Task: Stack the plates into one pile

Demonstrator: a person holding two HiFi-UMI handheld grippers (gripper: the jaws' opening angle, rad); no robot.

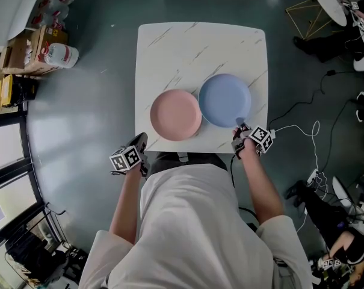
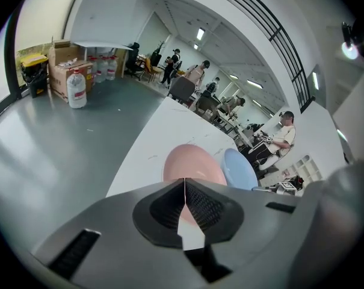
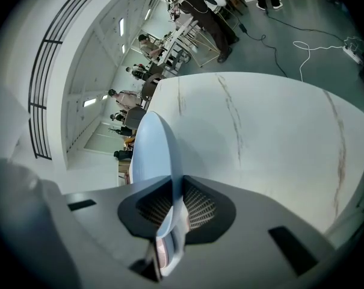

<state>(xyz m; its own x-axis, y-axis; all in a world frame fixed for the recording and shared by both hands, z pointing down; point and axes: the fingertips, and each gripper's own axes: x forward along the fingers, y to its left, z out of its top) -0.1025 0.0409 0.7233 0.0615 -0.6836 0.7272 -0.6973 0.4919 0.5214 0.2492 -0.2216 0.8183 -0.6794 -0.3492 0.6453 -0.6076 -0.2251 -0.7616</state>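
While the left gripper [image 2: 185, 205] is closed, the right gripper [image 3: 172, 209] pinches the blue plate's [image 1: 224, 98] near rim.

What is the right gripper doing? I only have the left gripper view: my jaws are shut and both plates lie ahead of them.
Observer: The right gripper is shut on the near rim of the blue plate; the rim runs between its pads.
Operator: Is the blue plate over the pink one?
Observer: No. From the head view the pink plate lies flat on the table to the left of the blue one, side by side, rims meeting or nearly so.
Operator: Where does my gripper sit?
Observer: The left gripper is at the table's near edge, below the pink plate in the head view, holding nothing.
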